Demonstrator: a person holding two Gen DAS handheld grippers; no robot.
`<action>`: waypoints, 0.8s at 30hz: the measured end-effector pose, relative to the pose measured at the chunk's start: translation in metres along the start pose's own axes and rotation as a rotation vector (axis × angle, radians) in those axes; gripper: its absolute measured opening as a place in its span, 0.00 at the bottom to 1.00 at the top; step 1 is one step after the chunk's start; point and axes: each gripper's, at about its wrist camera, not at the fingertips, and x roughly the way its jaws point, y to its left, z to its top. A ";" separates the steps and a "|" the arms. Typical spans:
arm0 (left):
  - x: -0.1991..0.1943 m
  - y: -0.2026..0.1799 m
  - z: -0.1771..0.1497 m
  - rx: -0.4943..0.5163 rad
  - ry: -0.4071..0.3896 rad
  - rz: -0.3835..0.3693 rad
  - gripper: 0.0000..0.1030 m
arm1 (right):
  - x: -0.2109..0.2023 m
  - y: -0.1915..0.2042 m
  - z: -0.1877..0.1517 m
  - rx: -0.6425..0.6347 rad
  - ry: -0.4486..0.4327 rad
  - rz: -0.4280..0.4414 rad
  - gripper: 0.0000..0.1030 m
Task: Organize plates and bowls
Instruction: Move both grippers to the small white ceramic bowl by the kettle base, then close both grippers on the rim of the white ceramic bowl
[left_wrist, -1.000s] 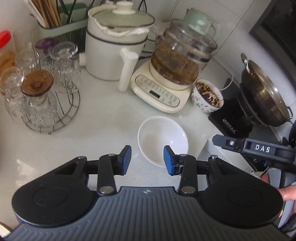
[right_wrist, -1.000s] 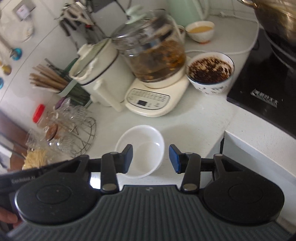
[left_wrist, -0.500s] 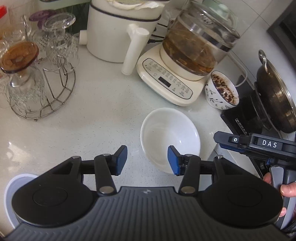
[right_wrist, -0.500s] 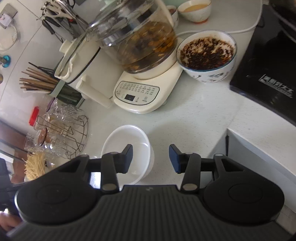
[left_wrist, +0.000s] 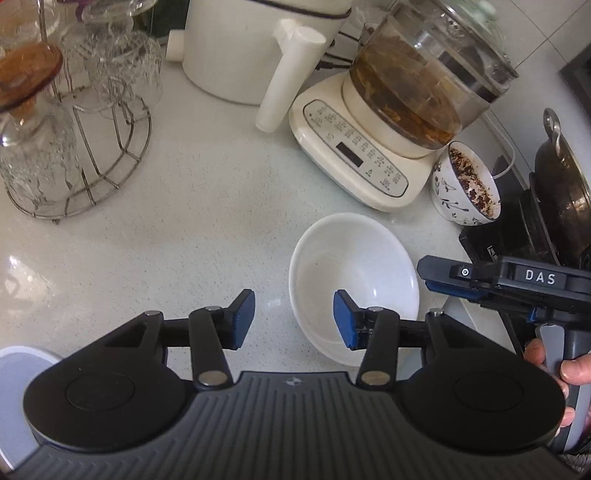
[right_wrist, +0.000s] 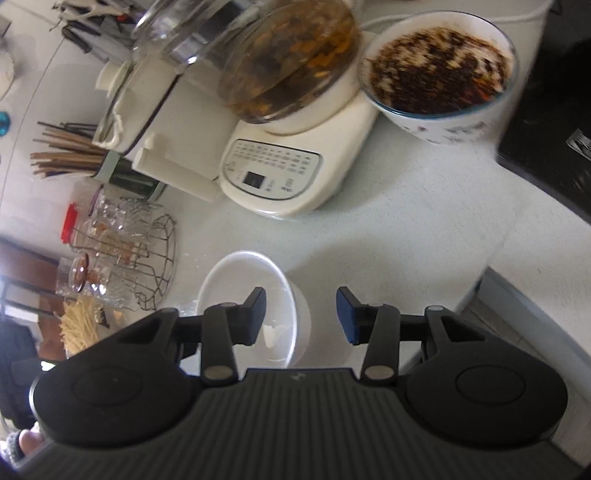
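An empty white bowl (left_wrist: 352, 273) sits on the pale counter (left_wrist: 207, 206) before a cream kettle base (left_wrist: 354, 147); the left gripper (left_wrist: 293, 319) and right gripper (right_wrist: 301, 314), labelled "DAS", both gape half-wide, straddling its rim without gripping.

The left gripper (left_wrist: 293, 319) is built in matte black, with 2 round housings joined by a ribbed grey deck. Each of its 2 fingers (left_wrist: 242, 312) is faced with a blue pad, and silver pivot pins are seen on the linkage arms. The right gripper (left_wrist: 436, 275) is marked "DAS" in white letters; a grey trigger handle is fitted beneath.
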 end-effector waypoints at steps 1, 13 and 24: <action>0.002 0.000 0.000 -0.003 0.003 -0.001 0.50 | 0.001 0.002 0.001 -0.015 0.006 0.003 0.44; 0.010 -0.002 0.000 -0.023 0.014 -0.008 0.28 | 0.026 0.001 0.005 0.009 0.117 -0.035 0.25; 0.006 -0.015 0.001 0.042 -0.003 -0.003 0.09 | 0.027 0.008 0.006 -0.017 0.106 -0.037 0.09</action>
